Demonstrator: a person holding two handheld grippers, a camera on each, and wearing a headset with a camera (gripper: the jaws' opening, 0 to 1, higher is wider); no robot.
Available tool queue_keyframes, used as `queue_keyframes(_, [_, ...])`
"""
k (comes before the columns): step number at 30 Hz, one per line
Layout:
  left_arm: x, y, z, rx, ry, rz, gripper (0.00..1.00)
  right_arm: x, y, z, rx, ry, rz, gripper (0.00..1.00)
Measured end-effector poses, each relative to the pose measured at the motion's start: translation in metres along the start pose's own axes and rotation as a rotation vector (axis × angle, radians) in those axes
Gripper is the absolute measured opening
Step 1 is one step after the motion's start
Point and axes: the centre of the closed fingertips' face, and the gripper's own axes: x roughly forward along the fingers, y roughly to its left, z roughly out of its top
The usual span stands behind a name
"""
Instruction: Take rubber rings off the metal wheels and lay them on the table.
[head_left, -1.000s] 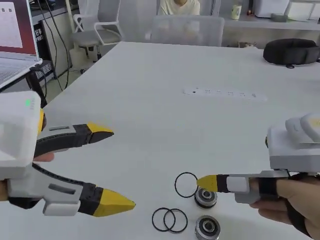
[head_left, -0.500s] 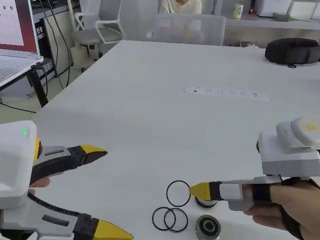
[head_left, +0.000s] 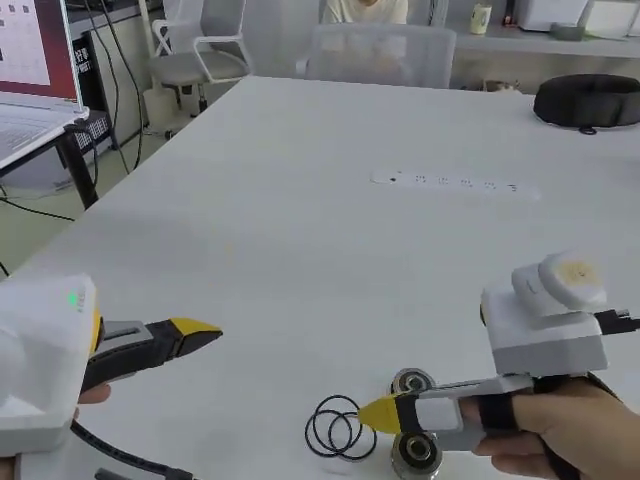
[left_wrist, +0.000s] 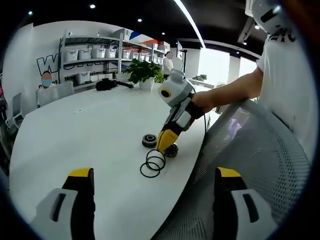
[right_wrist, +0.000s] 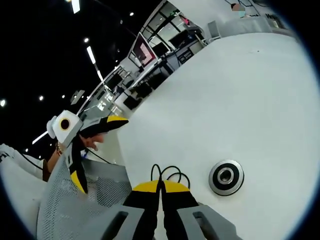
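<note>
Three black rubber rings lie overlapping on the white table. My right gripper points left at them, shut on the edge of the nearest ring. Two metal wheels flank it, one just beyond and one nearer me. The right gripper view has one wheel to the right of the closed jaws. My left gripper is wide open and holds nothing, well to the left of the rings; its upper finger reaches in from the bottom left.
A white power strip lies mid-table. A black round cushion rests at the far right. Office chairs stand beyond the far edge and a laptop on a side desk at left. A mesh chair back is close behind me.
My right gripper has moved left and toward me, bringing the single ring onto the two lying together. The left gripper has sunk lower, its lower jaw now out of frame.
</note>
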Motion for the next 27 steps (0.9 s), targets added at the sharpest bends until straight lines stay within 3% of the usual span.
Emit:
queue_keyframes(4, [0.002,-0.004,-0.006,-0.013,0.013,-0.009,0.99,0.001,-0.004,-0.002,-0.004,0.006,-0.021,0.0])
queue_keyframes(12, [0.002,-0.001,-0.009,-0.023,0.024,0.002,0.99,0.007,-0.012,-0.005,0.027,0.006,-0.046,0.0])
queue_keyframes(20, [0.002,-0.001,-0.01,-0.023,0.03,0.004,0.99,0.01,-0.014,-0.01,-0.001,0.037,-0.065,0.0])
queue_keyframes(27, [0.003,-0.002,-0.01,-0.026,0.03,0.001,0.99,0.01,-0.016,-0.008,-0.03,0.034,-0.085,0.0])
